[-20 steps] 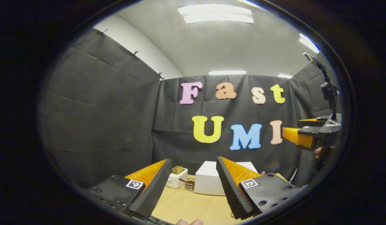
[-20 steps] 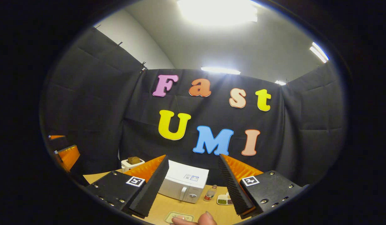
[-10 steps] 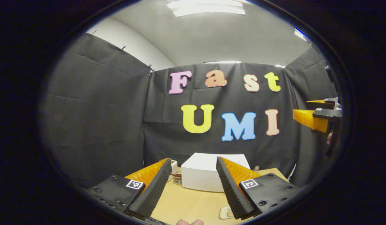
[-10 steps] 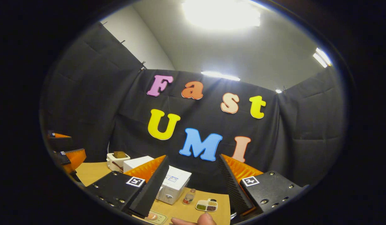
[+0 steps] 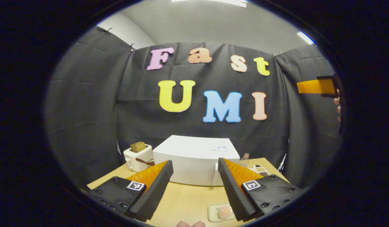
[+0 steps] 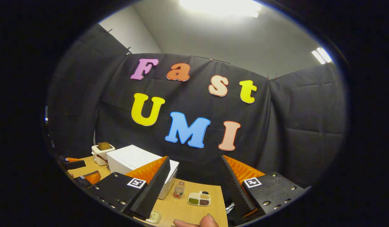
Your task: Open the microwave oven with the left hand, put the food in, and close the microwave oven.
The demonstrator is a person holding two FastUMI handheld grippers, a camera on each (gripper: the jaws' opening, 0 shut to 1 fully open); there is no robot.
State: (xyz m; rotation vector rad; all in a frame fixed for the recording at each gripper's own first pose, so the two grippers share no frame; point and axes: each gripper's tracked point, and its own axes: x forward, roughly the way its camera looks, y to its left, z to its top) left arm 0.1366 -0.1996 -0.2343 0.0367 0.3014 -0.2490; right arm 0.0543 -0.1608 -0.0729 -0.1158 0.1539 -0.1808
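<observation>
White boxy microwave oven (image 5: 196, 159) at the back of the wooden desk (image 5: 188, 201), door closed, toaster (image 5: 137, 157) just beside. Pale round food (image 5: 224, 212) on a small plate (image 5: 214, 213) near the left gripper (image 5: 194, 186); sectioned dish (image 6: 199, 199) and bottle (image 6: 179, 189) in the right gripper view. Jaws of left gripper and right gripper (image 6: 194, 186) spread wide, holding nothing.

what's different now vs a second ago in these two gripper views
Both gripper cameras have tipped down toward the table. In the left gripper view the microwave now shows far more fully, with the toaster left of it and the food plate near the left gripper. The right gripper has swung right. Both stay open, holding nothing; the microwave looks shut.
</observation>
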